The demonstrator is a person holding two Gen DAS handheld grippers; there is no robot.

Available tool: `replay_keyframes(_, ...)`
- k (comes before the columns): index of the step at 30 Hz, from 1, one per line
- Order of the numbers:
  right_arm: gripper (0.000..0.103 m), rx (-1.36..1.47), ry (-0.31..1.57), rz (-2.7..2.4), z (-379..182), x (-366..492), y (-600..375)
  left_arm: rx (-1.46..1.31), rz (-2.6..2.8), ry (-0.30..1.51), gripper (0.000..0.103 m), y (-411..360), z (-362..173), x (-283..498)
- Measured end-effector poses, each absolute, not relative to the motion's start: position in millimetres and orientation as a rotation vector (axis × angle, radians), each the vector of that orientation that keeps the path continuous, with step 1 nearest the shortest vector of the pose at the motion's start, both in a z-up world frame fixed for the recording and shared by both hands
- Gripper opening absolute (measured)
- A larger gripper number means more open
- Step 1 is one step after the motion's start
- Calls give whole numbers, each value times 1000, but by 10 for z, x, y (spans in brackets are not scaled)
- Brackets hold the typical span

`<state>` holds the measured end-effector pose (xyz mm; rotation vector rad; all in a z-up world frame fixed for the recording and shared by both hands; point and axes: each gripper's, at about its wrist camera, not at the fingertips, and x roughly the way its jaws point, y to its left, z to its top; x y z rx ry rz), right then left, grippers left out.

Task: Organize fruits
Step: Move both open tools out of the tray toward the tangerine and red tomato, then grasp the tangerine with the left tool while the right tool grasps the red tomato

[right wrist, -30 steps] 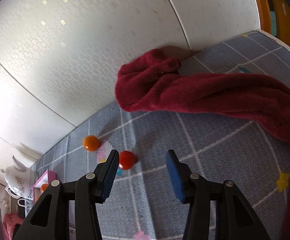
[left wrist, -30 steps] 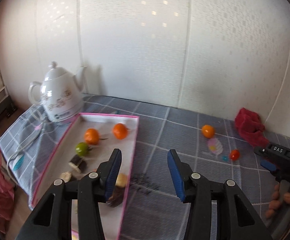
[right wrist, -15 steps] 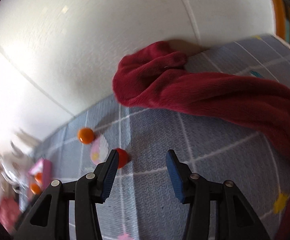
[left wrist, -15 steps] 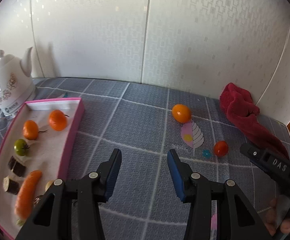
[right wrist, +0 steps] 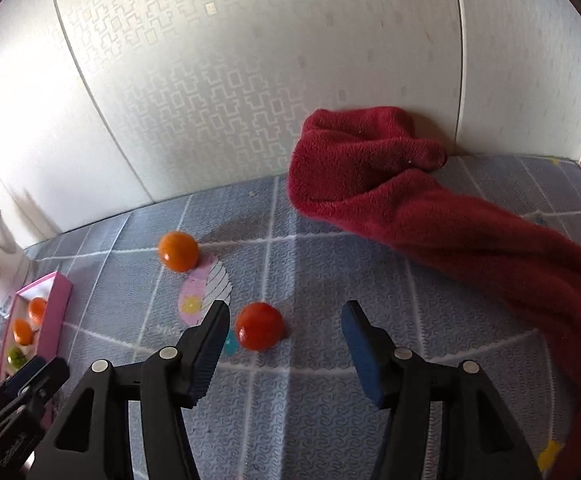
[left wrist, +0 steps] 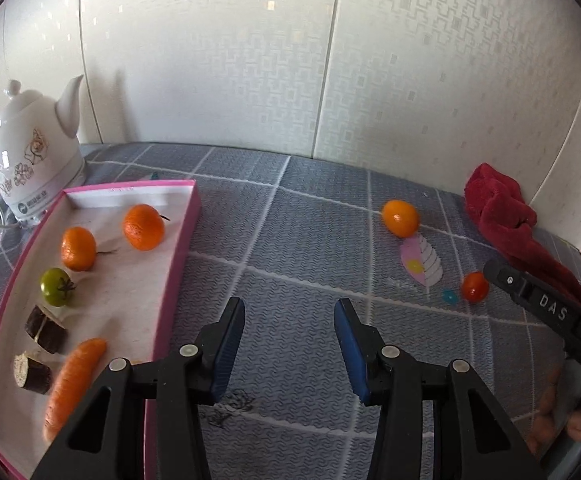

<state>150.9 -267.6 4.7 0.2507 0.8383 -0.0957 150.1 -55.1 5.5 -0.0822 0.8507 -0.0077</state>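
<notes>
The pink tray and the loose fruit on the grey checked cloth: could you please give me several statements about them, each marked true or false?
1. Two orange mandarins lie in the pink-rimmed tray. True.
2. The small red tomato is gripped by the right gripper. False: it lies on the cloth, fingers open.
3. The crumpled red towel covers the loose orange mandarin. False: they lie apart.
4. The left gripper is empty. True.

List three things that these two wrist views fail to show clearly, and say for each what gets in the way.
1. Carrot, left wrist view: its near end is blurred and its far end is partly behind the left gripper.
2. Tray, right wrist view: small at the frame edge, so only two oranges and a green fruit show.
3. Red towel, right wrist view: its near end is cut off by the frame edge.
</notes>
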Motion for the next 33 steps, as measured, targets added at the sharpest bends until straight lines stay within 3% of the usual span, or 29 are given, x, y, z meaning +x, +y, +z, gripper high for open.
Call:
replay_keyframes(9,59,198,883,-109,-8,1560,-2559,-67,4,817,47,-721,18,1551)
replay_keyframes(21,59,334,899,-94,-33,1551,-2830,5,-65,816,47,-1047,31,1684)
replay_keyframes(33,59,297,879,-61,54,1558,-2709,-93,-153,874,47,-1099,-7,2111)
